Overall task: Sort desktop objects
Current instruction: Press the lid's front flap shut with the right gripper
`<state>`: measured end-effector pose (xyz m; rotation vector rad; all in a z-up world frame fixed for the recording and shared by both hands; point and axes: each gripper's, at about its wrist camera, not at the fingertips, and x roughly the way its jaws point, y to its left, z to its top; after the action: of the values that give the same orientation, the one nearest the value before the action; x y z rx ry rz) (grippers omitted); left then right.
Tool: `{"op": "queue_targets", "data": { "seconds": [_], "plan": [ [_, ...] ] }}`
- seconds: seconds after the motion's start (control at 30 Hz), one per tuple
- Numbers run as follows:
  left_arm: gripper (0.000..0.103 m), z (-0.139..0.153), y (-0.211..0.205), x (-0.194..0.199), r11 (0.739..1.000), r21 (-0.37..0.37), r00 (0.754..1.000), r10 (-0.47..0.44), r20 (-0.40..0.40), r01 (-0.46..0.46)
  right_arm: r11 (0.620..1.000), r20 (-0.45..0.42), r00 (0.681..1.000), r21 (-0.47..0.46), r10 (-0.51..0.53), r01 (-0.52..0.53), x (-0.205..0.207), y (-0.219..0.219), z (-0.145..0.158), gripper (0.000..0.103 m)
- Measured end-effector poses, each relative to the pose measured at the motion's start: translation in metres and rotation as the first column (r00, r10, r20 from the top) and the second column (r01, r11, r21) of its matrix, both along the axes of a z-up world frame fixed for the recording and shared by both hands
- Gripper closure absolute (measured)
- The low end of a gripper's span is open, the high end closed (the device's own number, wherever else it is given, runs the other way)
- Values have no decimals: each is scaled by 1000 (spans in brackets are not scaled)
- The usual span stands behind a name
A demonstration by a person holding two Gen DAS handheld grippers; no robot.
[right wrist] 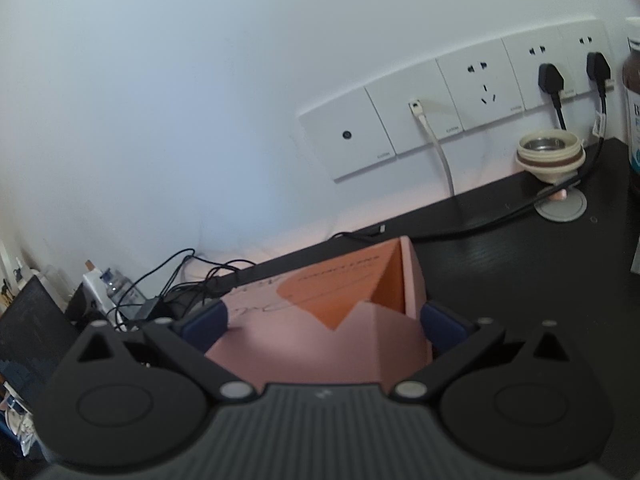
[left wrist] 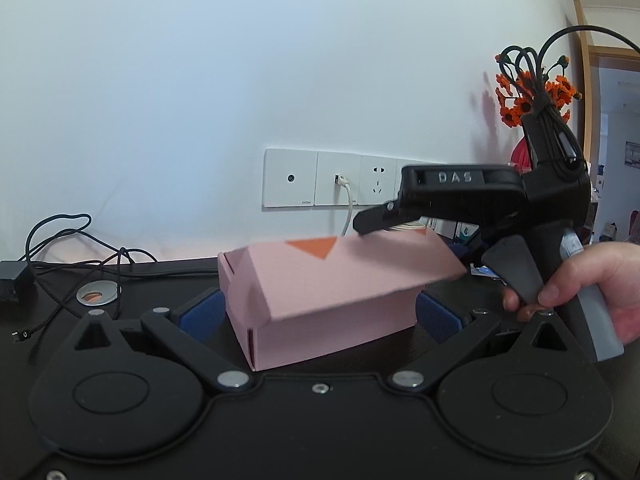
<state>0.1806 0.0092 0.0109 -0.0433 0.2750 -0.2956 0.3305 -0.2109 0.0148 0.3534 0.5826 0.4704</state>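
Pink box [left wrist: 340,300] sits on the black desk [left wrist: 168,280], lid partly raised, orange triangle print on the lid. In the left wrist view its long axis runs from near-left, at the camera, up toward far-right; near end faces the lens, far end points toward the wall sockets [left wrist: 332,178]. Lid tilts up toward the right side.

Left gripper [left wrist: 320,316]: blue pads [left wrist: 200,314] spread either side of the box body, box lies between them close to the palm. Left pad looks just beside or touching the box wall, right pad close to the other wall; can't tell if they press, looks like a loose straddle.

Right gripper [right wrist: 324,320]: in its own view blue pads [right wrist: 442,326] flank the open lid, orange inner face and pink flap between them. Right pad against the lid's upright side; left pad just beside the flap edge. Jaws wide, real pinch not confirmable. From the left wrist view the right gripper comes in from the right, held by a hand [left wrist: 592,280], one finger tip resting on the far top edge of the lid.

Background: loose black cables [left wrist: 72,248] at left, cream cup [right wrist: 550,156] near the sockets, orange flowers [left wrist: 528,92] at right
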Motion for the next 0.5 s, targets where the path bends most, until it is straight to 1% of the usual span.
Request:
{"op": "queue_targets", "data": {
  "seconds": [0.13, 0.23, 0.5],
  "plan": [
    [0, -1, -3, -1, 1000, 25, 1000, 2, 10, -2, 999, -5, 1000, -49, -17, 17, 0, 3, -6, 1],
    [0, -1, -4, 0, 1000, 31, 1000, 1, 5, -1, 998, -15, 1000, -62, -23, 22, 0, 3, -11, 1],
    [0, -3, -3, 7, 1000, 25, 998, 16, -60, -15, 992, 0, 1000, -122, -26, 26, -2, 8, -22, 1]
  ]
}}
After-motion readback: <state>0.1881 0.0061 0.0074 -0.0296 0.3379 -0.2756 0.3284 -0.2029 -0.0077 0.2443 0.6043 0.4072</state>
